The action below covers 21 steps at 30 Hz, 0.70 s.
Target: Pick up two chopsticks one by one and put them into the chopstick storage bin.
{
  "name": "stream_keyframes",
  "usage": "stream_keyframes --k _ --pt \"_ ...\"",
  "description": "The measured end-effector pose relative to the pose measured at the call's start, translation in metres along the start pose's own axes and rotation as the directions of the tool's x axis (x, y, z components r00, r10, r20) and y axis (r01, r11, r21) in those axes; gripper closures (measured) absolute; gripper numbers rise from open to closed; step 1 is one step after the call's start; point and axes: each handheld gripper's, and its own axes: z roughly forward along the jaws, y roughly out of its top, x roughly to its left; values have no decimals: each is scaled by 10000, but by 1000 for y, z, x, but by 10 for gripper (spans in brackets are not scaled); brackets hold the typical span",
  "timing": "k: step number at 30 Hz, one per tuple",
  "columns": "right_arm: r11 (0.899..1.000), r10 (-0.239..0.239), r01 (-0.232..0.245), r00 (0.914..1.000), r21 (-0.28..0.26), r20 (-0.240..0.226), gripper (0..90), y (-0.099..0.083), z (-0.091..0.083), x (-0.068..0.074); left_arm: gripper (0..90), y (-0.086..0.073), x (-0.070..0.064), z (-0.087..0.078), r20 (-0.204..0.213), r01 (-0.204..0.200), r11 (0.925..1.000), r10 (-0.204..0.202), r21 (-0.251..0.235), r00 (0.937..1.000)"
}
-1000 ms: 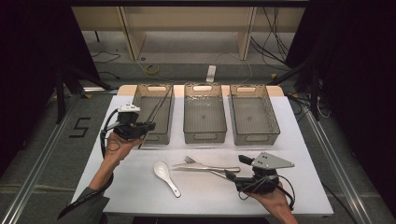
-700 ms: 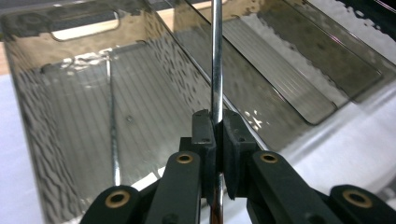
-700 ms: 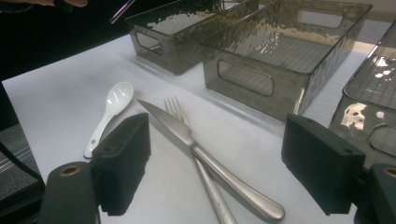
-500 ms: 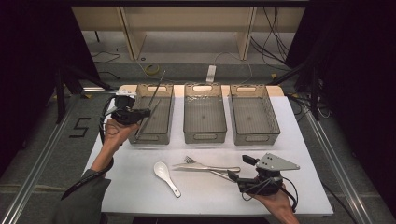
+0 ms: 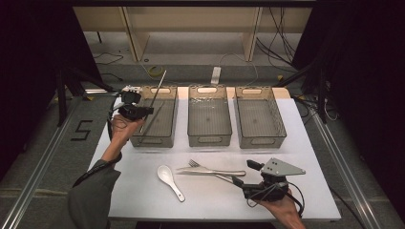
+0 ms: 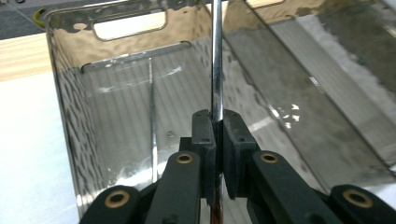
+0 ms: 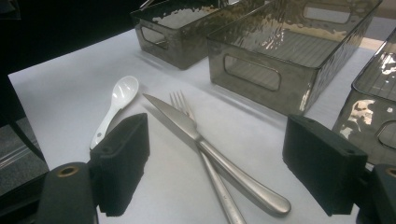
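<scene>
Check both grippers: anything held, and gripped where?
The left gripper is shut on a metal chopstick, gripped partway along its shaft, over the left bin. The right gripper is open, holding nothing.

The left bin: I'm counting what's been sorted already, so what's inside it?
Inside the left bin one thin metal stick lies on the floor. The left gripper holds a second stick over it. The jaws cover the near end.

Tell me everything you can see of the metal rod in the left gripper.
The metal rod is thin, straight and shiny, like polished steel. The left gripper has its jaws shut on it partway along. It is tilted, its upper end rising over the far rim of the leftmost smoky plastic bin. A second thin rod lies inside that bin.
</scene>
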Motion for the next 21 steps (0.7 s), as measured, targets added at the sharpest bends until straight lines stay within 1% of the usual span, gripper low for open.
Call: stream_keyframes --k 2,4,6,13,14,15,16,17,18,19,20,21 --pt "10000 -11 11 10000 44 -20 239 0 0 0 839 -1 1 4 -125 -27 10000 28 48 9999" --pt "10000 -27 27 10000 39 -32 239 0 0 0 839 -2 3 9 -345 -145 9998 150 140 9993" --pt "10000 -17 17 10000 45 -57 239 0 0 1 838 -4 6 13 -375 -34 9997 43 242 9993" --pt "9999 -42 44 9999 155 -137 240 -1 2 2 828 -13 11 23 -475 71 9979 -41 636 9989" --pt "9999 -42 44 9999 155 -137 240 -1 2 2 809 -14 11 24 -462 95 9977 -64 671 9989" --pt "9998 -77 79 9999 207 -143 240 -1 2 2 751 -15 11 24 -415 211 9979 -186 605 9990" --pt "9998 -77 79 9999 207 -143 240 -1 2 2 664 -15 11 24 -415 211 9979 -186 605 9990" --pt "9998 -76 79 9998 205 -156 240 -1 3 2 611 -14 11 23 -379 326 9976 -303 608 9988" --pt "9997 -62 66 9998 227 -170 240 -1 3 2 581 -14 10 22 -338 271 9979 -251 589 9991" --pt "9997 -62 66 9998 227 -170 240 -1 3 2 581 -14 9 20 -341 306 9985 -291 448 9990" --pt "9997 -64 68 9998 229 -172 240 -1 3 2 531 -14 7 17 -231 437 9985 -430 315 9988" --pt "9997 -57 61 9998 232 -181 240 -1 3 2 473 -13 5 15 -90 532 9981 -529 301 9986"
